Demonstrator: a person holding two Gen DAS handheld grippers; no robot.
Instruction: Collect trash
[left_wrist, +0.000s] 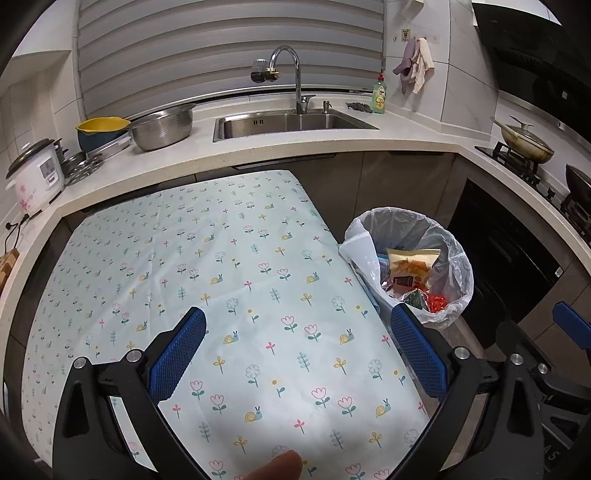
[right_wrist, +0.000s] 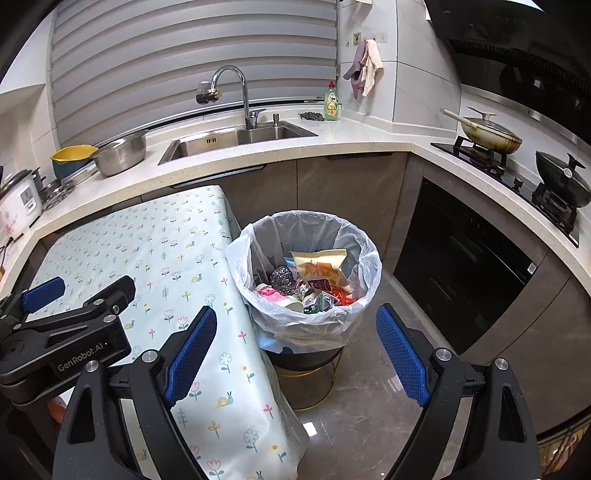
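A trash bin (right_wrist: 308, 236) lined with a clear plastic bag stands on the floor at the table's right edge. It holds a yellow snack bag (right_wrist: 321, 269), a steel scourer (right_wrist: 282, 279), red and pink wrappers and a cup. The bin also shows in the left wrist view (left_wrist: 413, 229), with the snack bag (left_wrist: 412, 267) on top. My left gripper (left_wrist: 299, 325) is open and empty above the flower-print tablecloth (left_wrist: 221, 266). My right gripper (right_wrist: 295, 332) is open and empty, hovering over the table's right edge and the bin's near side. The left gripper (right_wrist: 40, 295) shows at the left of the right wrist view.
A kitchen counter (left_wrist: 258, 151) wraps around behind, with a sink (left_wrist: 291, 123), faucet, steel bowl (left_wrist: 160, 129), yellow bowl, rice cooker (left_wrist: 33, 177) and dish soap (left_wrist: 379, 94). A stove with pans (right_wrist: 491, 134) is at the right. Tiled floor (right_wrist: 369, 398) lies beside the bin.
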